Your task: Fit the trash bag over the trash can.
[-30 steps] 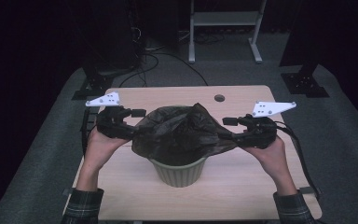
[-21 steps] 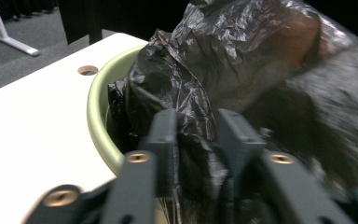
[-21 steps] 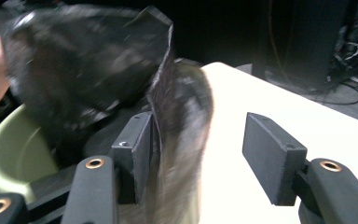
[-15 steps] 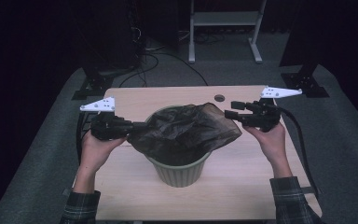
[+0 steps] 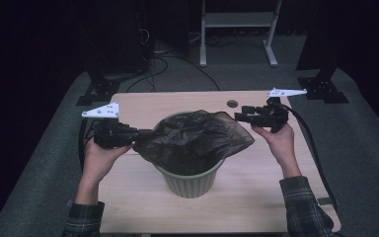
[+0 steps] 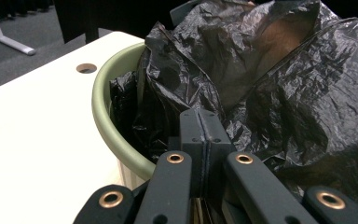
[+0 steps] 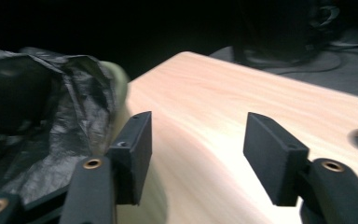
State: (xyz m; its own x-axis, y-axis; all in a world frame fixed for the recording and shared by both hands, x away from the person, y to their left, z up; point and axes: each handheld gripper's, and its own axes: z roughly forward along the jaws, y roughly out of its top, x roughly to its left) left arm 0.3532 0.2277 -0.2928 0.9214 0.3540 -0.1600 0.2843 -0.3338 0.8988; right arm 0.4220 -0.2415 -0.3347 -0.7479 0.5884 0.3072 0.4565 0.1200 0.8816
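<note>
The left claw (image 5: 137, 134) is clamped tight on the left edge of the black bag (image 5: 197, 138), which drapes over and into the green bin (image 5: 190, 178) at the middle of the worktop (image 5: 128, 197). Right of the bin, the right claw (image 5: 241, 116) hangs with jaws apart, holding nothing, clear of the bag.
</note>
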